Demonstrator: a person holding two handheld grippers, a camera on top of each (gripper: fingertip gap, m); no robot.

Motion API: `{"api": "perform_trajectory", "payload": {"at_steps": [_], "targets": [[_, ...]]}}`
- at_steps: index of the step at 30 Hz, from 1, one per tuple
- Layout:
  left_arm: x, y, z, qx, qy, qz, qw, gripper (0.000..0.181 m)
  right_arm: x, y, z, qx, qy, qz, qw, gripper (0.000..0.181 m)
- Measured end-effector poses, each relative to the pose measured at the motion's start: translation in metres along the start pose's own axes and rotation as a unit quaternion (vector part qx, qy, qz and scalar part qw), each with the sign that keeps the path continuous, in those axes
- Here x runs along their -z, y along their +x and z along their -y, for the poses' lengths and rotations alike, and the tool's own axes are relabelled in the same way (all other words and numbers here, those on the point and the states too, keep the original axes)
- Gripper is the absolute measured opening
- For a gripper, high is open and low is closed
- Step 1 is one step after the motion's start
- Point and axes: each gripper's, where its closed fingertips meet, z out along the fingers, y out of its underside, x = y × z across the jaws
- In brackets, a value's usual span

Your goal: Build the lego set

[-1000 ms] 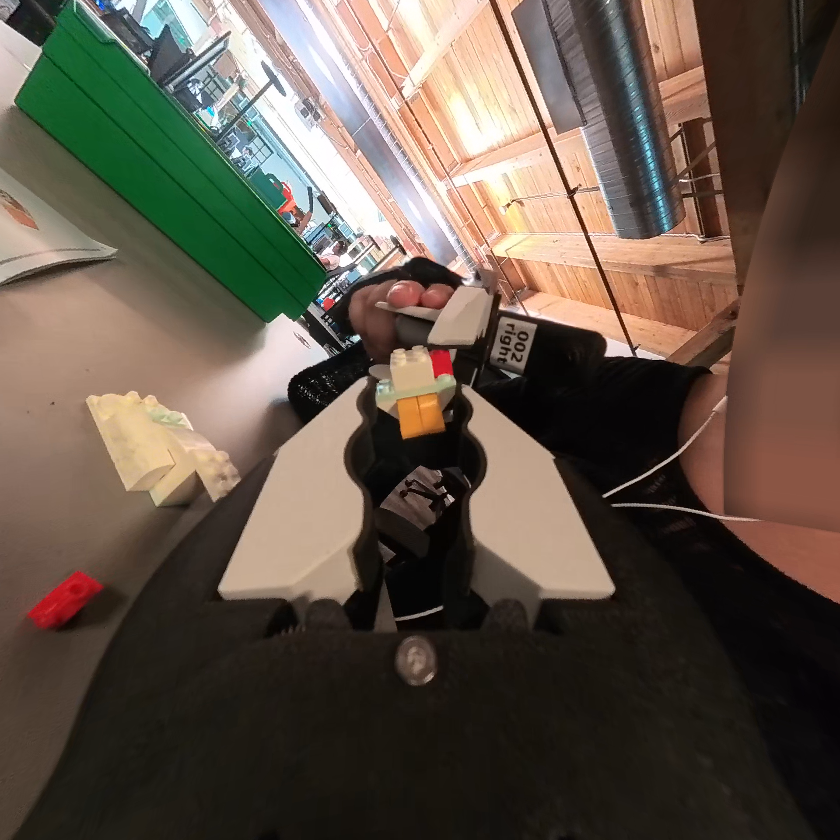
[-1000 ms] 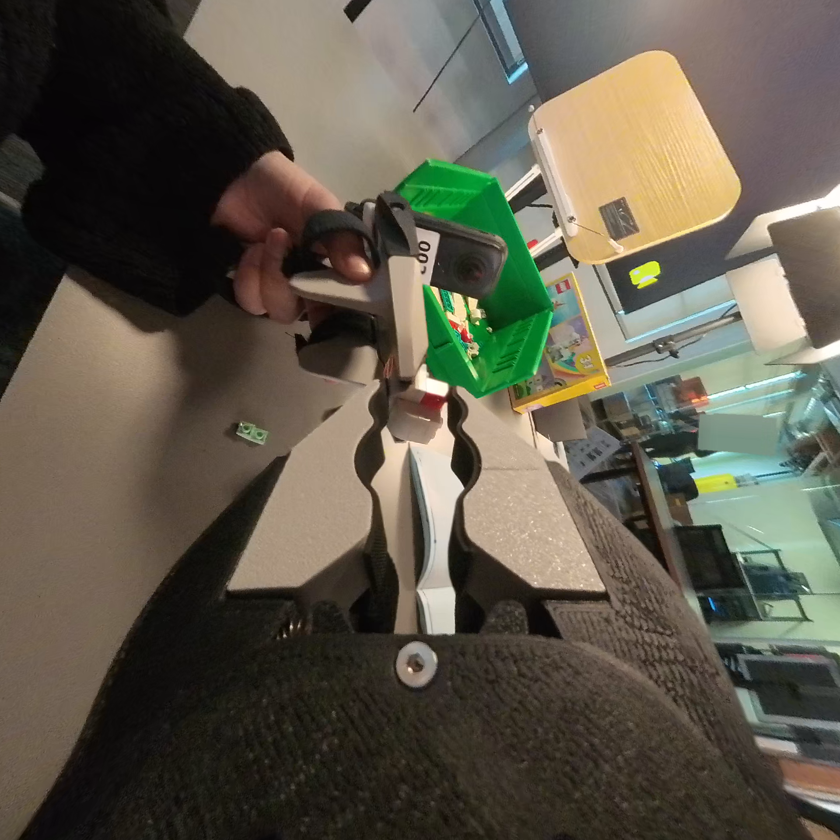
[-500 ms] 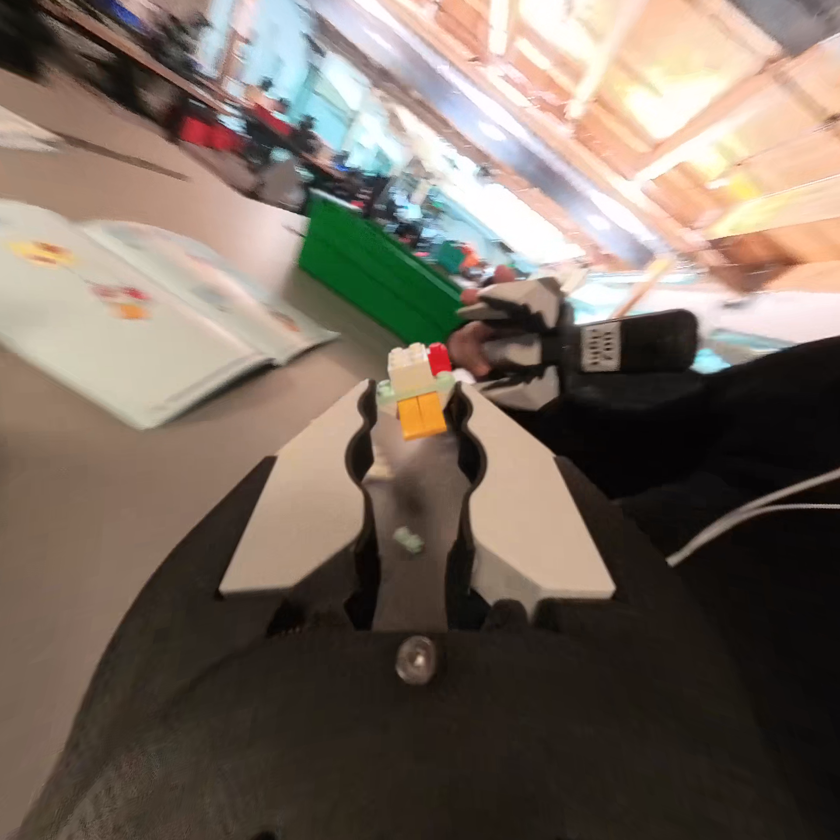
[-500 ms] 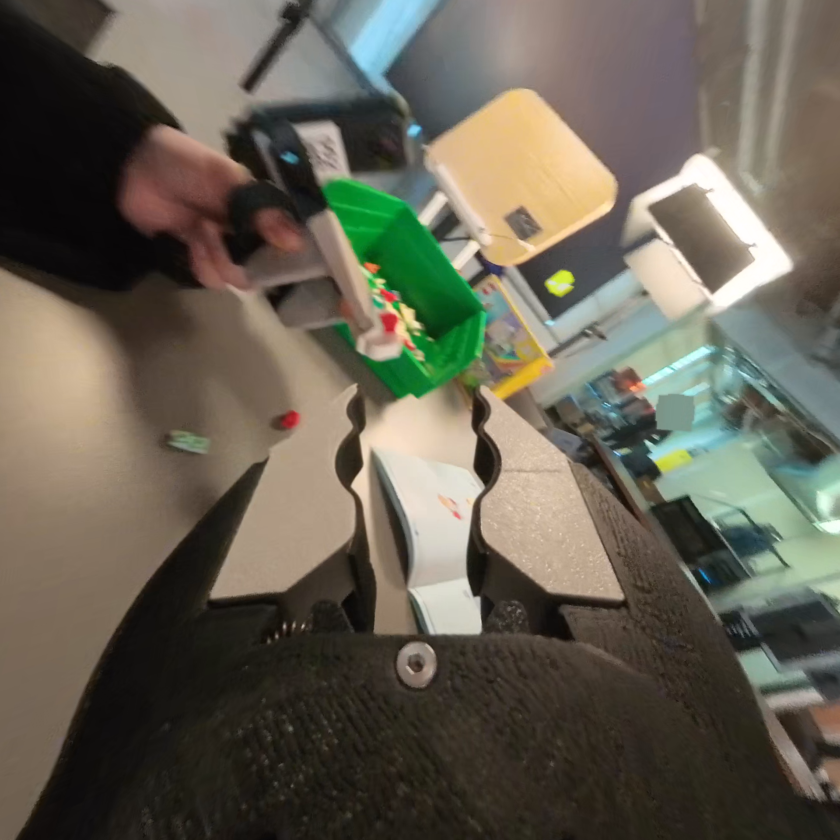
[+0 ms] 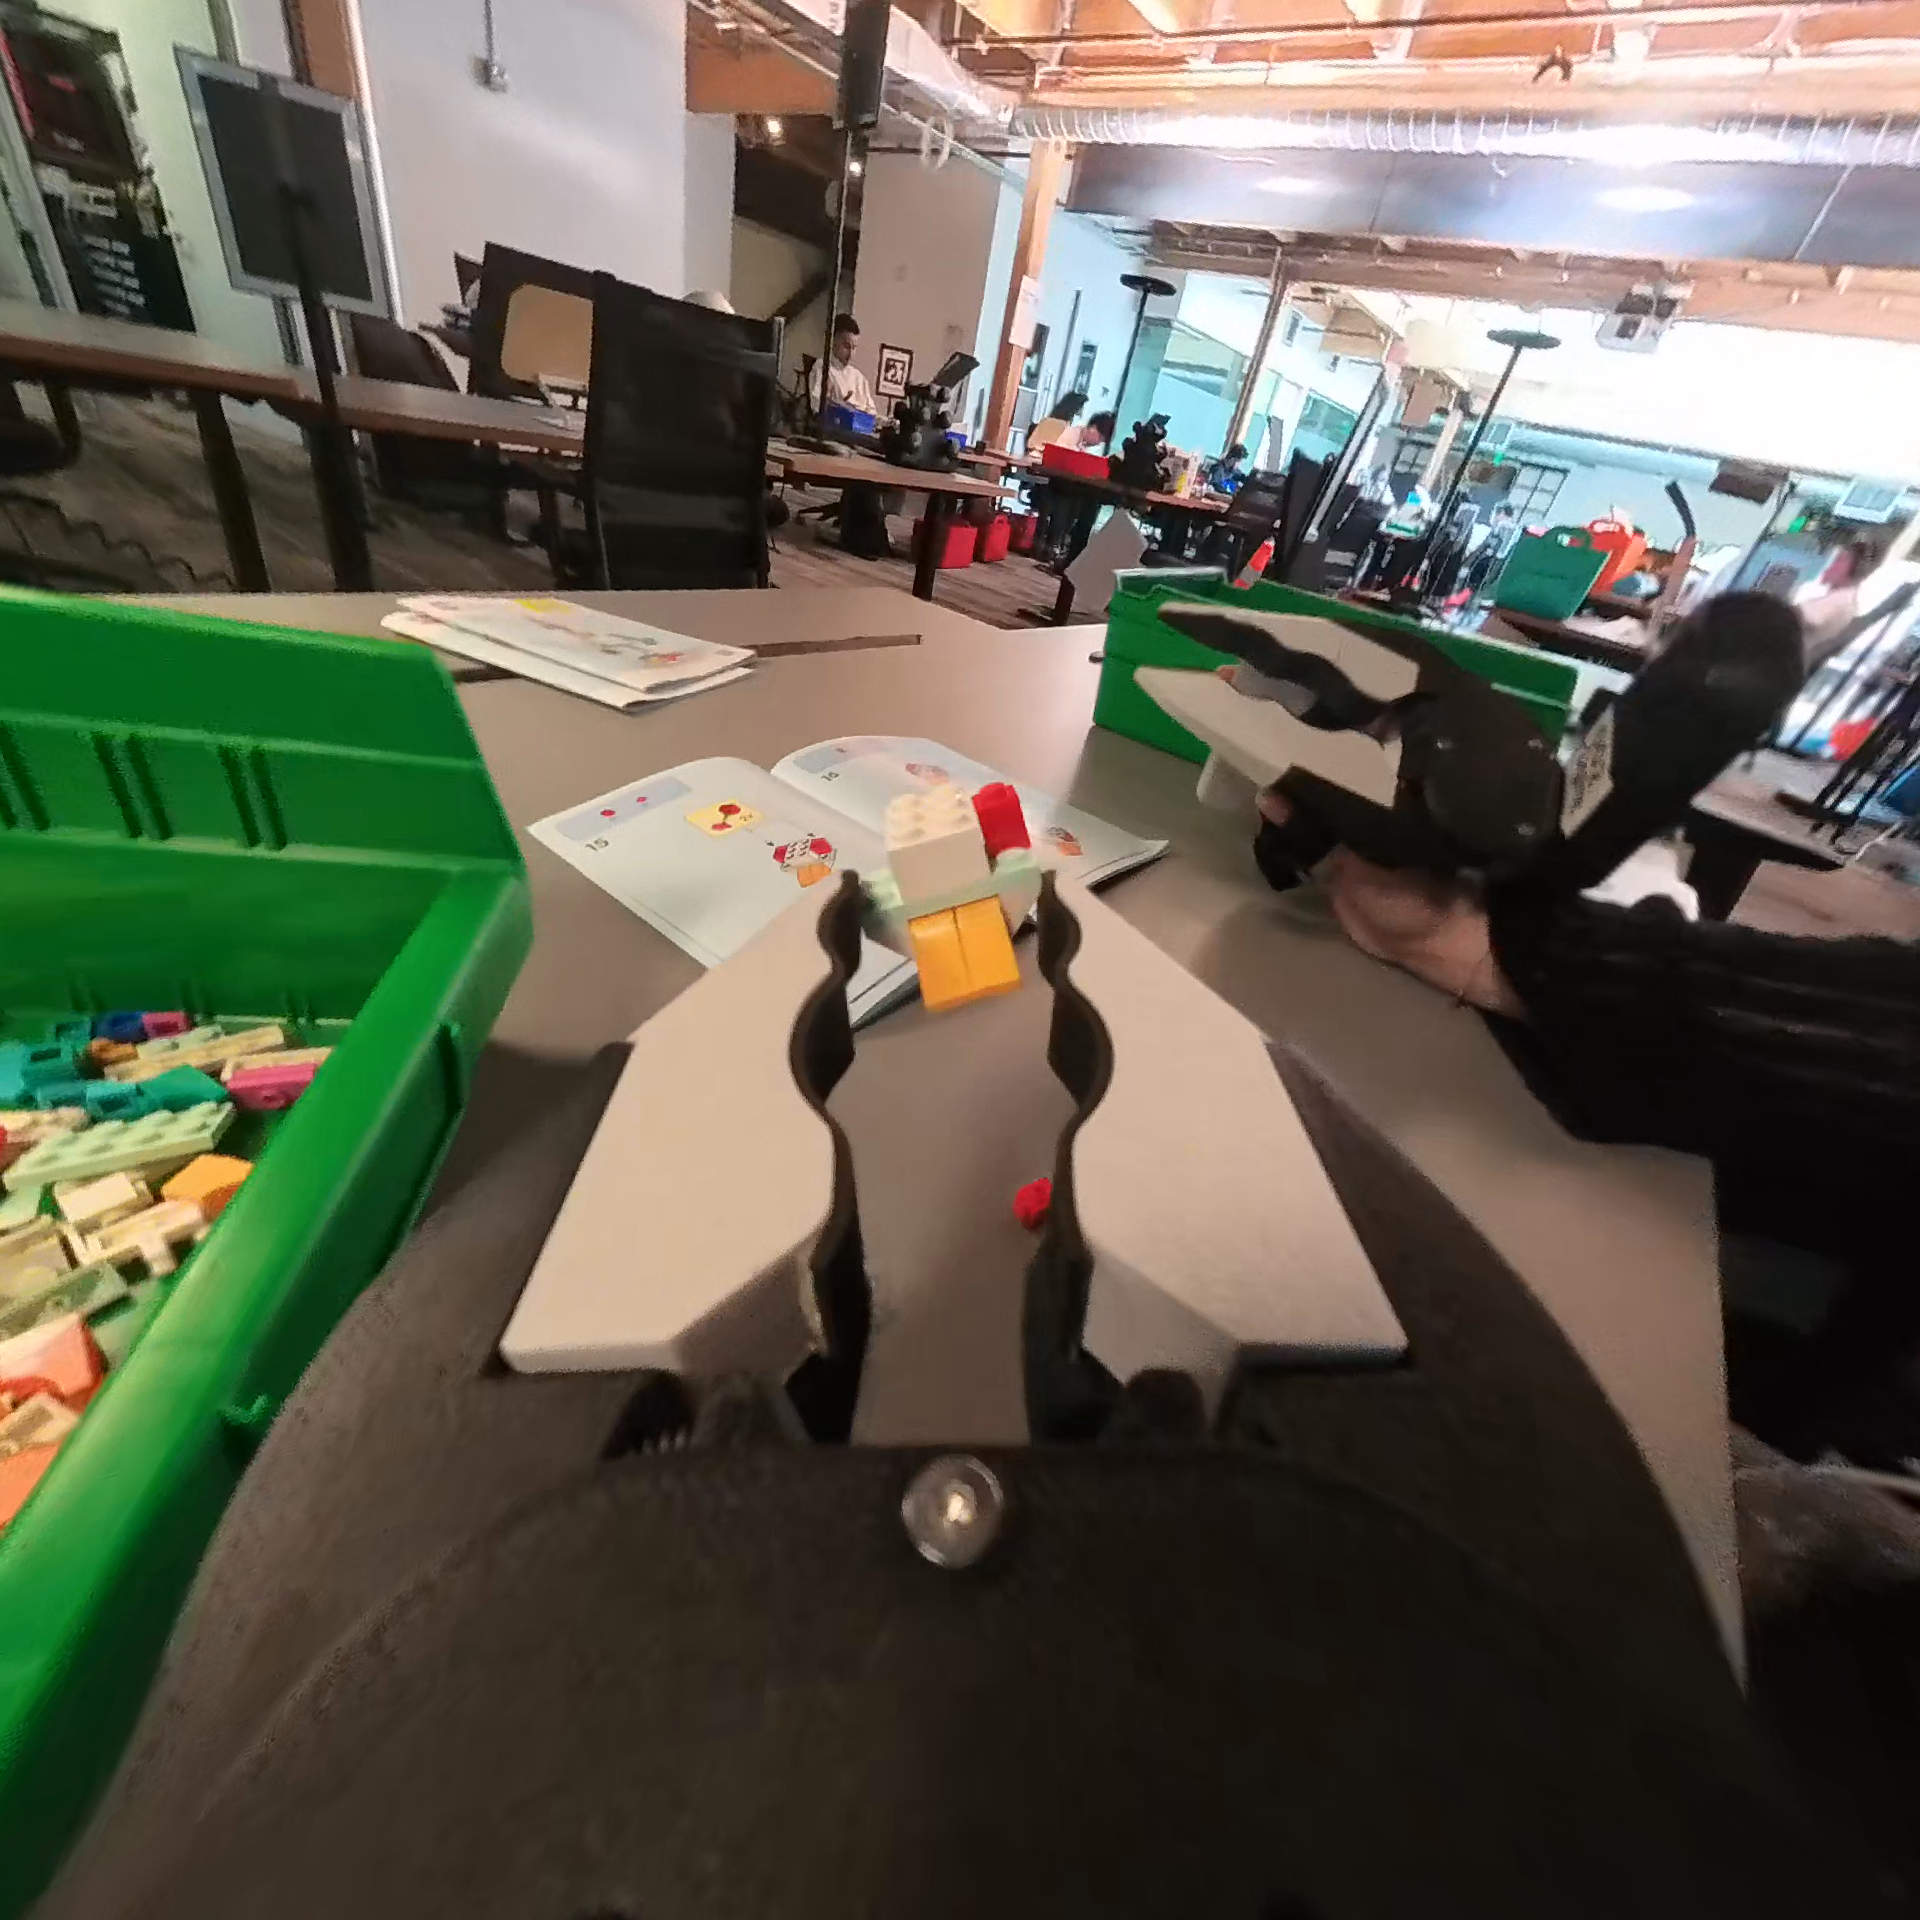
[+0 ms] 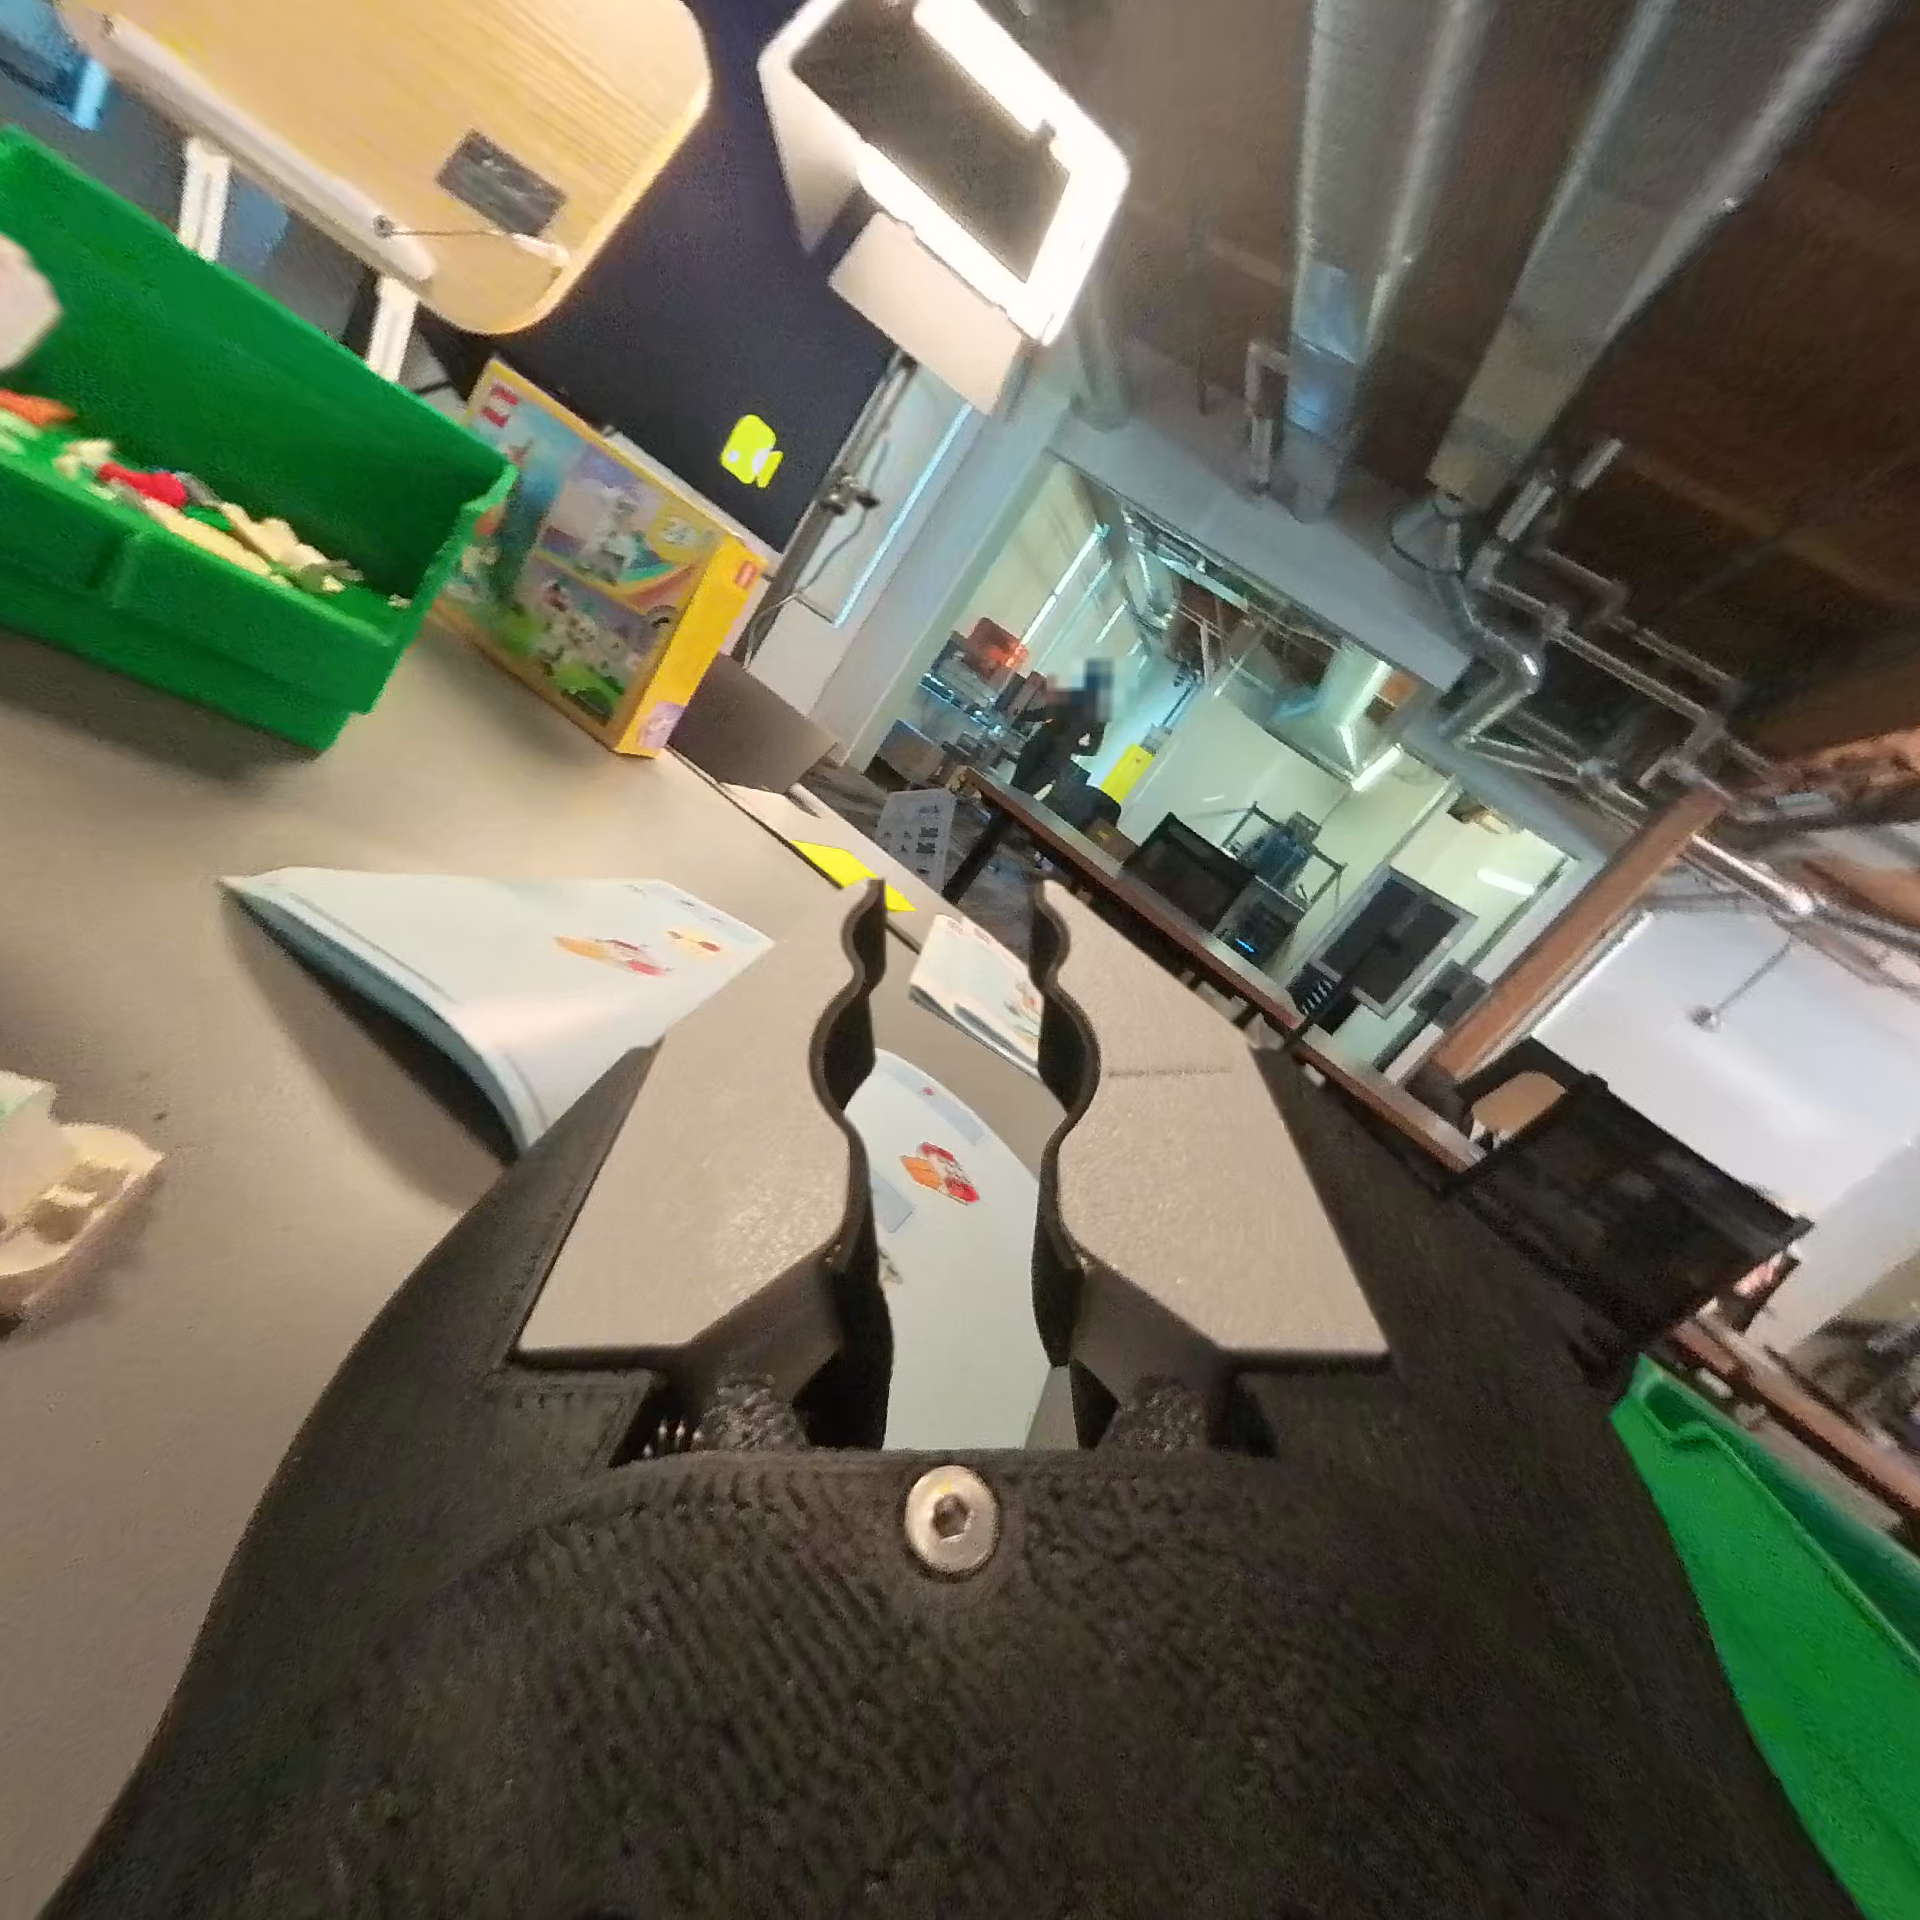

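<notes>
My left gripper point(image 5: 945, 902) is shut on a small lego assembly point(image 5: 935, 857): a white brick and a red piece on a mint plate, with yellow-orange bricks below. It holds the assembly above the grey table point(image 5: 935, 665). My right gripper point(image 6: 958, 909) is open and empty. It also shows in the left wrist view point(image 5: 1153, 644), held by a hand at the right, apart from the assembly. A small red piece point(image 5: 1032, 1205) lies on the table under the left gripper. An open instruction booklet point(image 5: 717, 842) lies just beyond the assembly, and it shows in the right wrist view point(image 6: 499, 966).
A green bin point(image 5: 260, 852) of loose bricks stands at the left, also in the right wrist view point(image 6: 208, 582). A second green bin point(image 5: 1132, 675) is at the far right. A cream partial build point(image 6: 52, 1184), a lego box point(image 6: 613, 603) and another booklet point(image 5: 571, 644) sit on the table. Some 20 cm of space lies between my two pairs of fingers.
My right gripper opened, let go of the assembly and drew away to the right. My left gripper kept the assembly and swung round to level over the table.
</notes>
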Motion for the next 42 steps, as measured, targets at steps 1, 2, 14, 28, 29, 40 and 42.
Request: {"api": "perform_trajectory", "payload": {"at_steps": [1,2,14,28,29,40,42], "targets": [[0.000,0.002,0.000,-0.015,0.000,-0.002,1.000,0.033,0.000,0.005,-0.001,-0.008,-0.001,-0.009,1.000,0.025],[0.000,0.005,0.000,-0.028,0.001,-0.004,1.000,0.033,0.001,0.010,-0.003,-0.014,-0.003,-0.020,1.000,0.025],[0.000,0.010,0.002,-0.126,0.010,0.020,0.992,0.033,0.004,0.033,-0.012,-0.055,-0.013,-0.065,0.996,0.025],[0.011,0.047,0.011,-0.003,0.046,-0.164,0.985,0.033,0.013,-0.116,0.102,0.097,0.143,0.328,0.929,0.060],[0.012,0.054,0.010,0.013,0.043,-0.194,0.980,0.033,0.013,-0.128,0.108,0.123,0.151,0.347,0.918,0.062],[0.023,0.085,0.006,0.102,0.009,-0.341,0.934,0.033,0.020,-0.169,0.124,0.168,0.202,0.397,0.879,0.027],[0.019,0.081,0.006,0.096,0.014,-0.321,0.942,0.033,0.015,-0.166,0.119,0.171,0.183,0.380,0.890,0.026]]}}
